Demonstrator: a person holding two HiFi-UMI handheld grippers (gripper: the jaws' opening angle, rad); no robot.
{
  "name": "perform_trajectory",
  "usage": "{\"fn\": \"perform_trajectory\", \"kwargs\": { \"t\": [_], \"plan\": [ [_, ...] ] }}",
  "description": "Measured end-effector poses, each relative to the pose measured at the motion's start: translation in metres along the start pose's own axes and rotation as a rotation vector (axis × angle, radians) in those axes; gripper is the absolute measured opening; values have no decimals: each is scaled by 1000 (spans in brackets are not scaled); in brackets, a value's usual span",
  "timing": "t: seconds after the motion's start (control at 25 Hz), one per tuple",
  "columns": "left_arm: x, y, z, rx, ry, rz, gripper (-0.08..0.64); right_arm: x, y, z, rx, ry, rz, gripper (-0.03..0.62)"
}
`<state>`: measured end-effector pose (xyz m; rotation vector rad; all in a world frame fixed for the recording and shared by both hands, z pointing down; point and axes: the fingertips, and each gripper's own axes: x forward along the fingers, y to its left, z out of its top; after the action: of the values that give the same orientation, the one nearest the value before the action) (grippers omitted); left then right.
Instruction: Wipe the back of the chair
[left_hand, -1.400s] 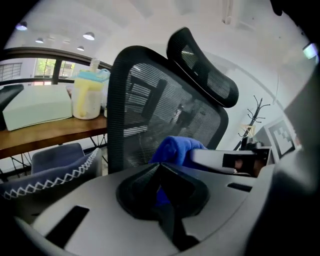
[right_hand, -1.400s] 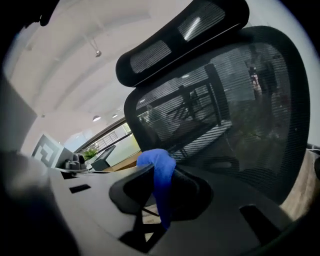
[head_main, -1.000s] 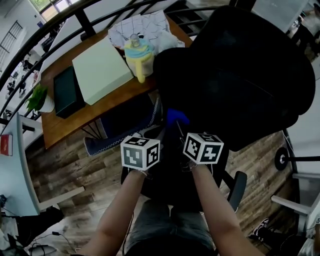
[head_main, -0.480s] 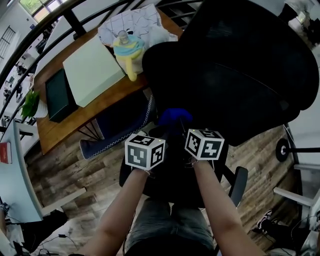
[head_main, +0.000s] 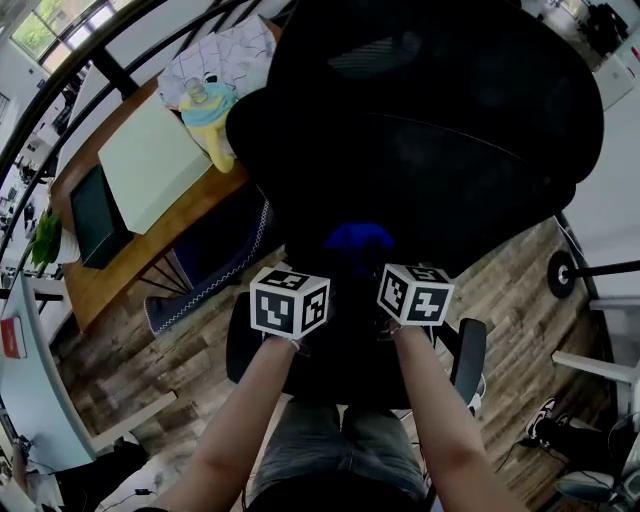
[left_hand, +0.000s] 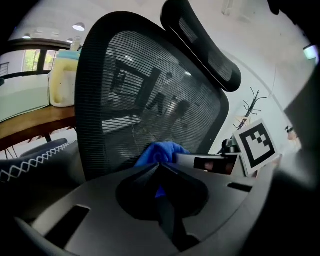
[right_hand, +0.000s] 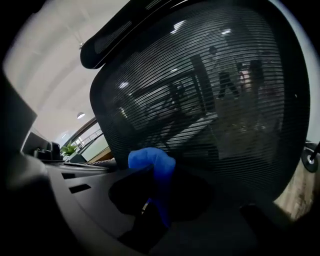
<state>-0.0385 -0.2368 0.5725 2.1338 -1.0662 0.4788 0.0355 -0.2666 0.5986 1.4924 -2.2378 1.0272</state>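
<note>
A black mesh chair back (head_main: 450, 130) fills the top of the head view, and its headrest (left_hand: 200, 45) stands above in the left gripper view. A blue cloth (head_main: 358, 238) lies bunched against the lower mesh, just ahead of both marker cubes (head_main: 289, 300) (head_main: 415, 293). My left gripper (left_hand: 160, 165) is shut, blue cloth (left_hand: 161, 152) showing at its tips and in the gap. My right gripper (right_hand: 155, 172) is shut on the same cloth (right_hand: 151, 160), close to the mesh (right_hand: 215, 100). The jaw tips themselves are dark and hard to make out in the head view.
A wooden desk (head_main: 120, 260) stands left of the chair with a pale green board (head_main: 150, 160), a yellow and blue jug (head_main: 205, 115) and a dark box (head_main: 95, 215). A dark cushion with white stitching (head_main: 210, 265) lies under it. A chair armrest (head_main: 470, 360) is at lower right.
The head view has swung toward the chair, so the back looms larger and the desk has slid left. The blue cloth stays between the two grippers and looks more spread.
</note>
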Motion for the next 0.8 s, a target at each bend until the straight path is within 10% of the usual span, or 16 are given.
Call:
{"fn": "perform_trajectory", "kwargs": {
  "t": [0.8],
  "plan": [
    [72, -101, -15, 114, 92, -142, 18, -81, -139, -3, 121, -87, -201, 94]
  ]
}}
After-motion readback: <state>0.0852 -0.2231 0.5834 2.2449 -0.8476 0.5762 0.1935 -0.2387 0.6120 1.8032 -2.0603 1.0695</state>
